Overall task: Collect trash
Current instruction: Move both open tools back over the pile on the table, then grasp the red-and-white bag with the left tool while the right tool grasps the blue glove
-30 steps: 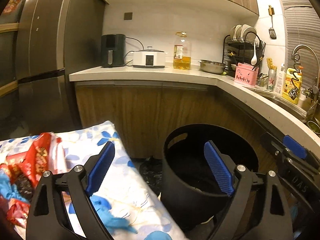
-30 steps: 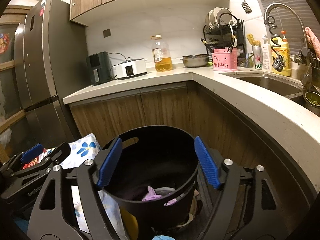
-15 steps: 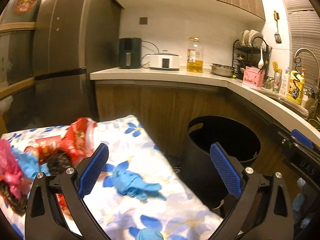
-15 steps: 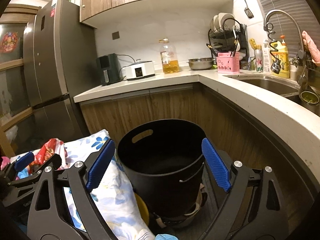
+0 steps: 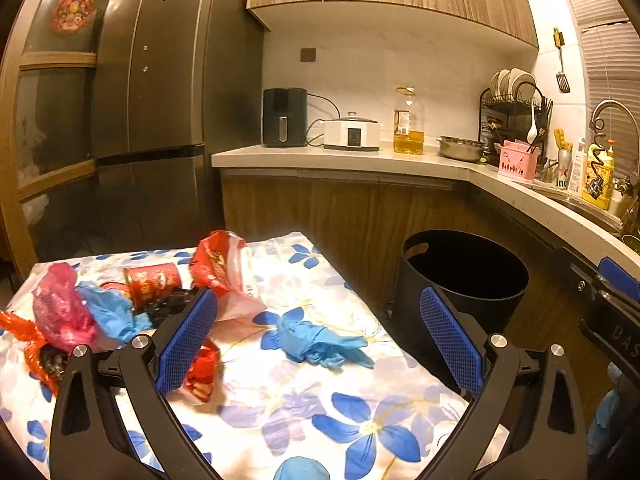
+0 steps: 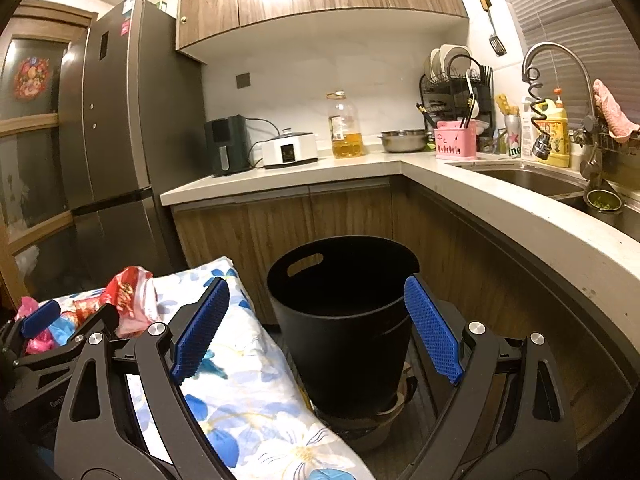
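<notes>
A crumpled blue glove (image 5: 320, 340) lies loose on the flower-print cloth (image 5: 360, 420), directly ahead of my left gripper (image 5: 318, 344), whose jaws stand wide with nothing between them. Beyond it, at the cloth's far left, the rest of the litter is heaped together: a red snack bag (image 5: 218, 260), a red can (image 5: 154, 282), a pink plastic bag (image 5: 60, 304), a blue plastic bag (image 5: 110, 314) and an orange-red wrapper (image 5: 24, 332). The black bin (image 6: 340, 316) stands on the floor just beside the cloth's right edge, in front of the wooden cabinets; my right gripper (image 6: 316, 328) faces it, jaws equally wide and empty.

I judge the step in hand to be the reach for a next piece, with most of the collecting left to do. The glove looks the likeliest pick: the left jaws would need to drop over it, close on the bunched middle without snagging the cloth, then carry it right, over the bin's rim.

Little writing reads cleanly. The snack bag and can carry printed marks too blurred to make out. Part of my right gripper's body, seen from the left camera, shows the letters "DAS". On the counter (image 6: 280, 178), a green can (image 6: 514, 138) bears a red star and letters ending "ine". The oil bottle (image 6: 346, 126) has a label I cannot read.
</notes>
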